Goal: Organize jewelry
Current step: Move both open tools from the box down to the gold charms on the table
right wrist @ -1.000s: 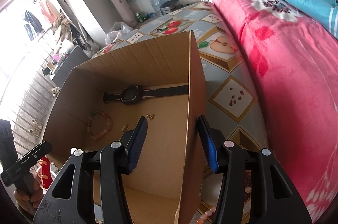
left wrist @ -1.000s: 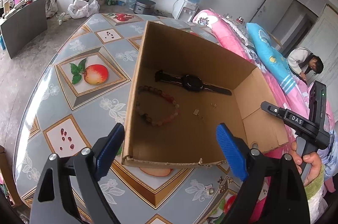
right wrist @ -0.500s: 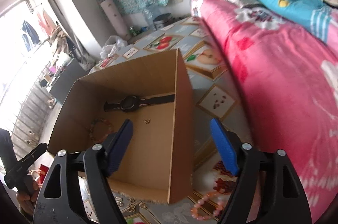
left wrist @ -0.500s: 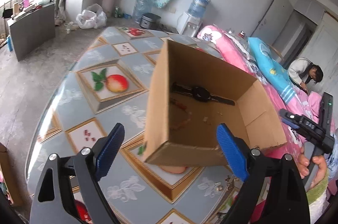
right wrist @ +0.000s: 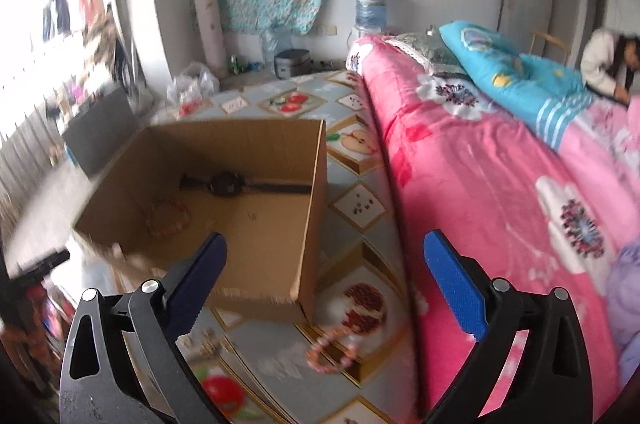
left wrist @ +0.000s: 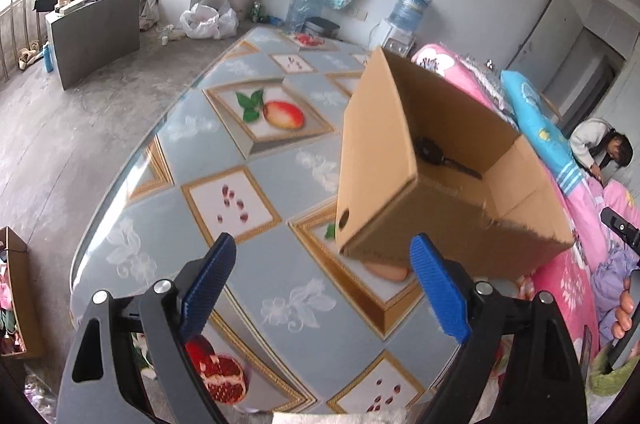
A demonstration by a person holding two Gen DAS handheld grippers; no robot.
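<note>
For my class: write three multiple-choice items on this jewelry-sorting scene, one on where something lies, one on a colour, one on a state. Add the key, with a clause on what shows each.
1. Where does the black watch lie?
A. on the bed
B. inside the cardboard box
C. on the table beside the box

2. What colour is the bead bracelet on the table in front of the box?
A. pink
B. green
C. black

3. What is between the right gripper jaws?
A. the watch
B. a bracelet
C. nothing

Key: 1 B, the right wrist view shows the watch stretched across the box floor. 2 A, its beads look pink against the patterned tabletop. 3 C, the jaws are opening wide and nothing is between the blue pads.
</note>
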